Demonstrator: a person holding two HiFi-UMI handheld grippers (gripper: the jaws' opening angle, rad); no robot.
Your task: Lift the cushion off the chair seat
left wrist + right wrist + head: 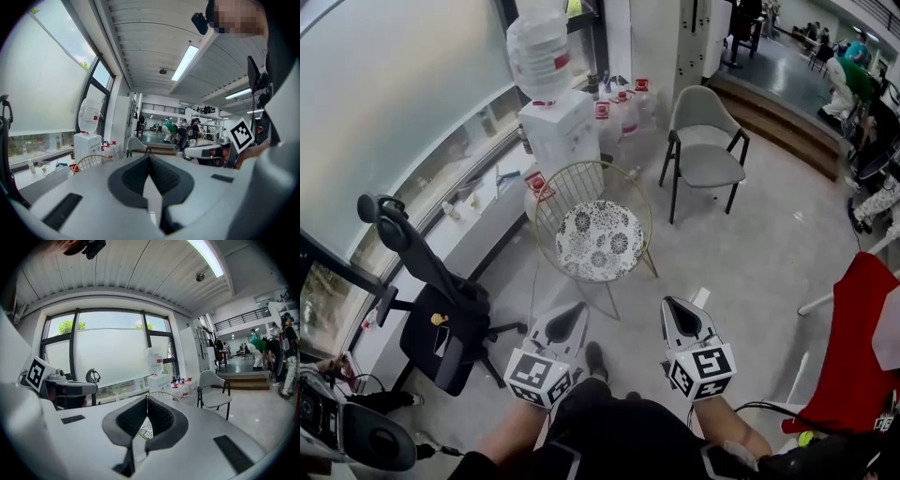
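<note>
The left gripper (pixel 577 309) and right gripper (pixel 671 306), jaws together and empty, are pointing at the floral cushion (pixel 600 240) lying on the wire chair (pixel 547 195) just ahead.

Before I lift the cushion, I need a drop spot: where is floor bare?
Bare floor lies between the wire chair, the grey chair and the red chair. Crowded: dispenser and bottles behind the wire chair, office chair at its left.
</note>
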